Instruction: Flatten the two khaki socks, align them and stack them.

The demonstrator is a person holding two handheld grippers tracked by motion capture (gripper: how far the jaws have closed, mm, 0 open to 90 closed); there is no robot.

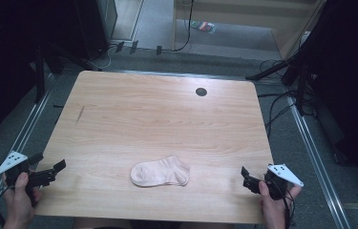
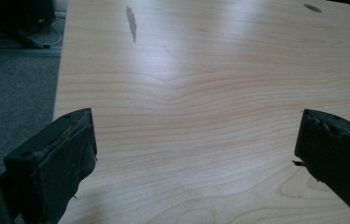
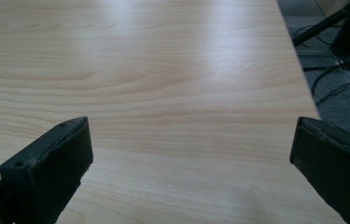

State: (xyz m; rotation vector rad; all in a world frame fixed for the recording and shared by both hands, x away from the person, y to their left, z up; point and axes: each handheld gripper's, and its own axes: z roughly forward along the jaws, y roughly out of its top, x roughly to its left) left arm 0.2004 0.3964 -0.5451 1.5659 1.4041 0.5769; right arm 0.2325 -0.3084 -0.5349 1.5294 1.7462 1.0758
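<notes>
Reaching for sock (image 1: 160, 172) | both jaws open, empty, at table (image 1: 167, 114) edges | pinch cuff and toe flat.

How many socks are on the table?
1. A pale pink sock lies flat near the table's front edge, about midway between the left gripper and the right gripper. Neither touches it, and nothing on the table could hide another.

Your forearms were cut off by the high view's bottom edge. The small packet (image 1: 203, 26) on the far floor was too small to identify, and darkness swallowed both upper corners.
</notes>
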